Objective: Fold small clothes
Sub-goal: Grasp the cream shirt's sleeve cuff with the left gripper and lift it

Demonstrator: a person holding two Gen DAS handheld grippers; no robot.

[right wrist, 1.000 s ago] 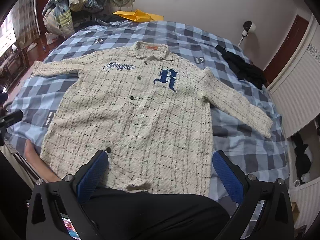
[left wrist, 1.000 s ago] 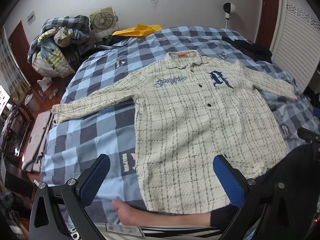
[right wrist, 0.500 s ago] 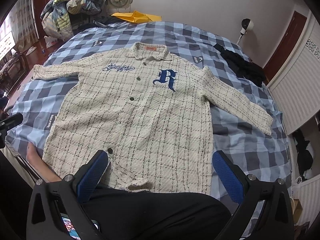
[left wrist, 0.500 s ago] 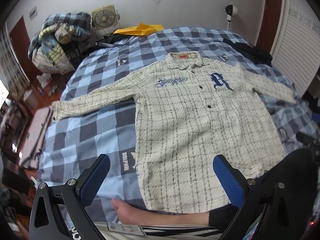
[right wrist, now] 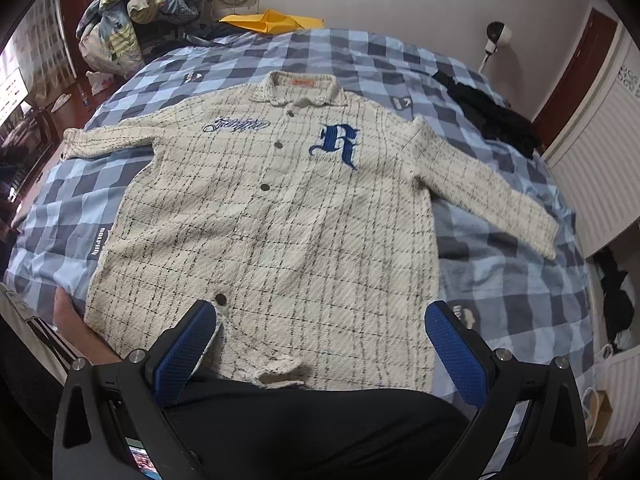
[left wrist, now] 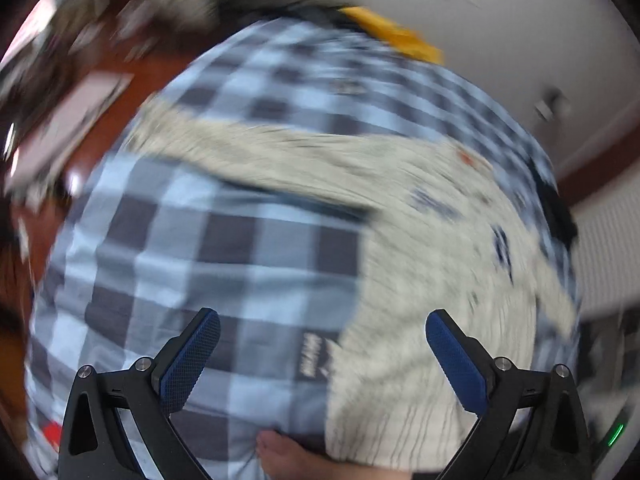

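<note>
Starting the fold: cream shirt (right wrist: 272, 216) lies flat mid-frame, both grippers (left wrist: 320, 356) (right wrist: 320, 348) spread, empty; next, grasp the left-frame sleeve (right wrist: 108, 142).

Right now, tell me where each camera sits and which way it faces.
Left wrist: on the left gripper, blurred, tilted toward the shirt's left side; open fingers and a bare hand show.
Right wrist: on the right gripper, near the hem, facing up the shirt toward the collar; open fingers and a dark sleeve show.
Shared: the shirt, checked bedspread, yellow item.
</note>
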